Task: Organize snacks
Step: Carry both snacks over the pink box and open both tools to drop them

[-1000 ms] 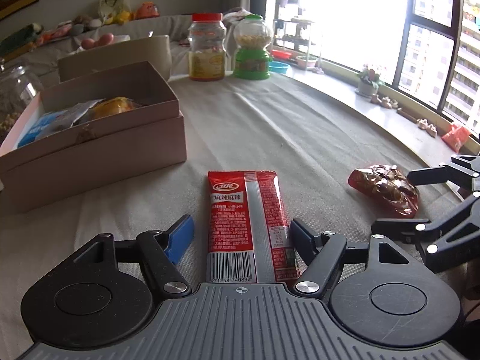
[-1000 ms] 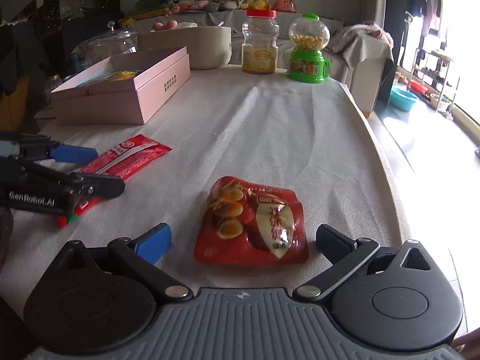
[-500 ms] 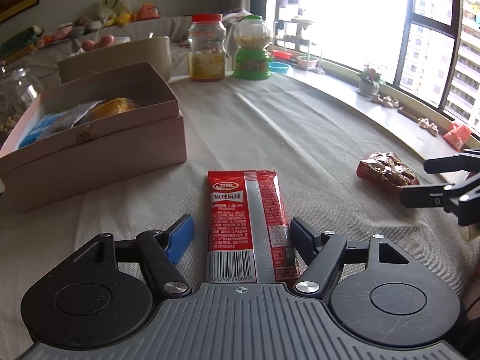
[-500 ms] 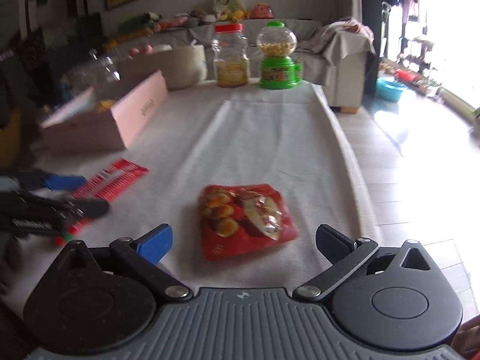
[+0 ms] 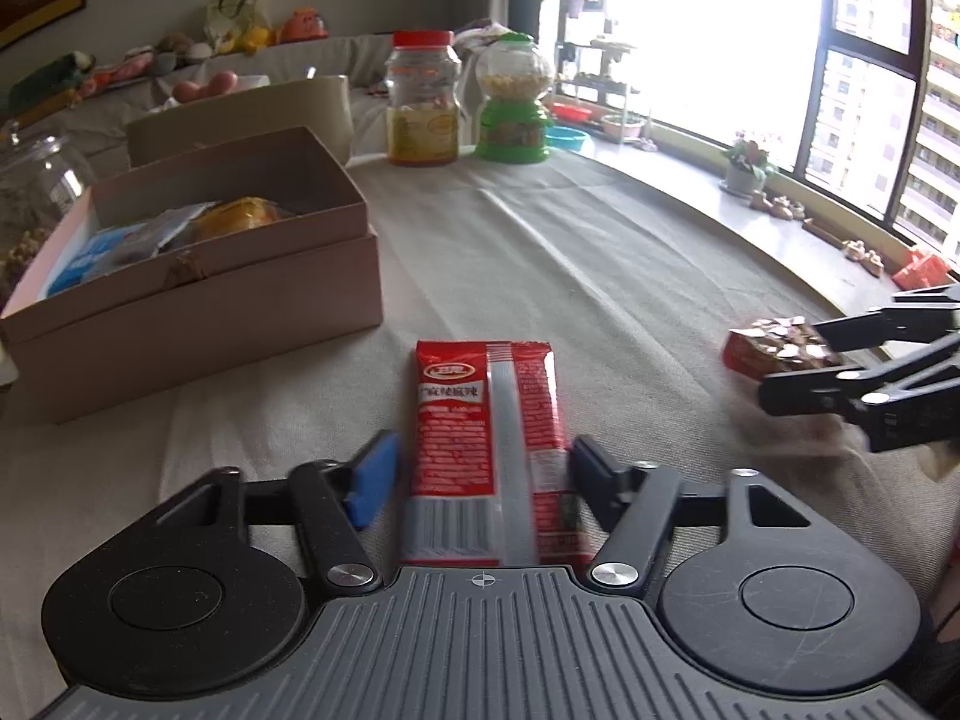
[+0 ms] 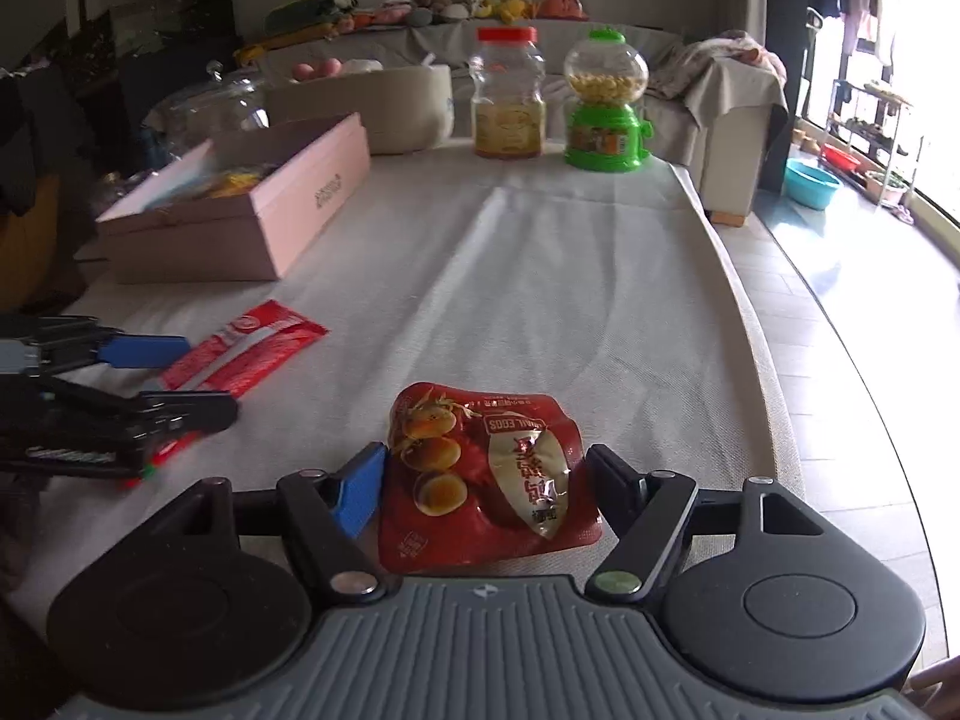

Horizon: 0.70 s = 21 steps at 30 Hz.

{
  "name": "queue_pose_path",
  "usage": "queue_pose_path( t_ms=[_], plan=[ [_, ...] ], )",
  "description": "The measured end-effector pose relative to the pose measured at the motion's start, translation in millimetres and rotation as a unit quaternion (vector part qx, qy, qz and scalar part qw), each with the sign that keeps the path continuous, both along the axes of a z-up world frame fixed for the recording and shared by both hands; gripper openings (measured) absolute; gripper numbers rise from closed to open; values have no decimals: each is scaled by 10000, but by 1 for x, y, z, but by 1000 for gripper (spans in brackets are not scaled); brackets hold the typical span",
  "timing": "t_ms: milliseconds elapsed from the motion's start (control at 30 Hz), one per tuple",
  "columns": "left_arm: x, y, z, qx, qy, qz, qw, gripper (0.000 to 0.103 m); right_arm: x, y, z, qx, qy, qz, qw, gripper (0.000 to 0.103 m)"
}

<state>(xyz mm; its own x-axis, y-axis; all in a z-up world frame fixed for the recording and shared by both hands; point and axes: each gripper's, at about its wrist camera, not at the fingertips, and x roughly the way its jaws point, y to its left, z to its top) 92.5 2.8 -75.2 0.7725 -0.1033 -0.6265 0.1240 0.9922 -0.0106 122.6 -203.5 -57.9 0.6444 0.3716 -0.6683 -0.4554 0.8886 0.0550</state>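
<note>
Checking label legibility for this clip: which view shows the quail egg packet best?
The right wrist view: the quail egg packet lies face up between the open fingers of the right gripper, print and eggs readable. The left wrist view shows it only small and edge-on at the far right, partly behind that gripper.

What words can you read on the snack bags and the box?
"QUAIL EGGS": on the red egg pouch, small white print; its big Chinese characters on the silver patch are too warped to read.
Long red packet: Chinese label under an oval logo, too blurred to read.
Pink box: small print on its side, too small to read.
Jar and candy dispenser labels: unreadable.
</note>
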Motion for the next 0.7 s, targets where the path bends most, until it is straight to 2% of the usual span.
queue_pose_path(
  t_ms=[100, 233, 367, 467, 567, 700],
  plan=[
    [-3, 3, 4, -82, 58, 54, 9999, 53, -19, 1, 15, 54, -180, 137, 9997, 72],
    [-12, 6, 11, -300, 214, -15, 9993, 52, -36, 10, 26, 2, -281, 354, 9990, 72],
    [-36, 7, 22, -327, 155, -152, 9992, 51, -50, 21, 34, -30, -332, 600, 9976, 72],
    [-59, 17, 33, -668, 143, -210, 9974, 51, -60, 30, 47, -4, -453, 872, 9952, 72],
    [-80, 35, 60, -887, -187, -132, 9958, 51, -68, 41, 70, 51, -679, 1166, 9908, 72],
    [-88, 64, 122, -680, -1076, 144, 9918, 51, -60, 59, 128, 327, -1111, 1415, 9831, 73]
  ],
)
